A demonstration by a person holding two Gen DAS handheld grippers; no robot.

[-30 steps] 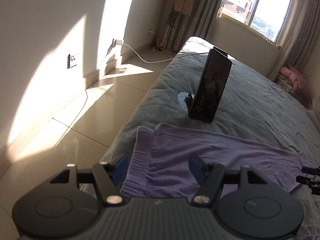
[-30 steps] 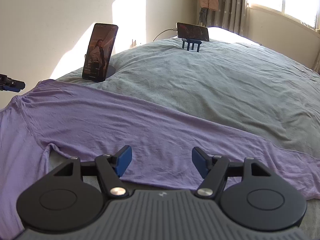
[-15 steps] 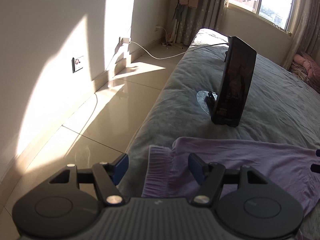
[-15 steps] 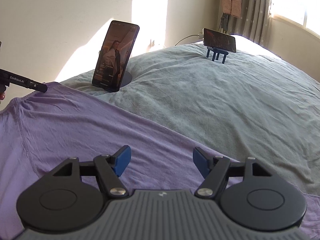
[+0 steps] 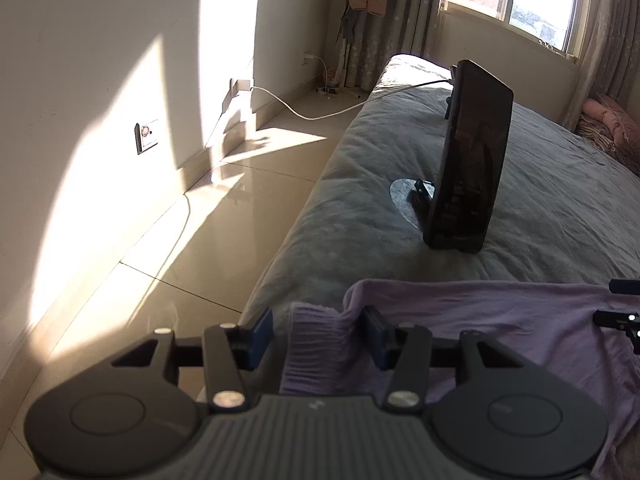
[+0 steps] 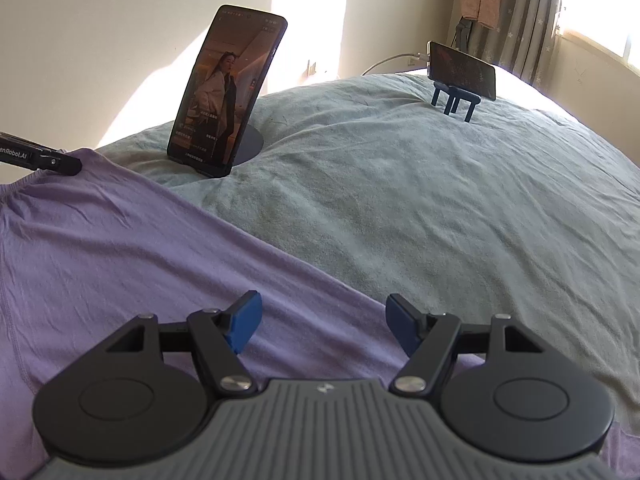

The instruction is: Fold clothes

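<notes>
A lilac long-sleeved top (image 6: 120, 248) lies spread flat along the near edge of a grey-green bedspread (image 6: 440, 208). The left gripper (image 5: 318, 334) has just been closing, its jaws now astride the ribbed cuff (image 5: 312, 344) (the right pad looks to touch the fabric, the left stands clear). The right gripper (image 6: 322, 326) hovers over the top with jaws wide apart, nothing between them. A phone on a stand (image 6: 226, 92) stands just beyond the garment.

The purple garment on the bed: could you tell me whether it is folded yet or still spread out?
Spread out: the purple garment lies in one flat layer across the bed, with no fold visible.
</notes>
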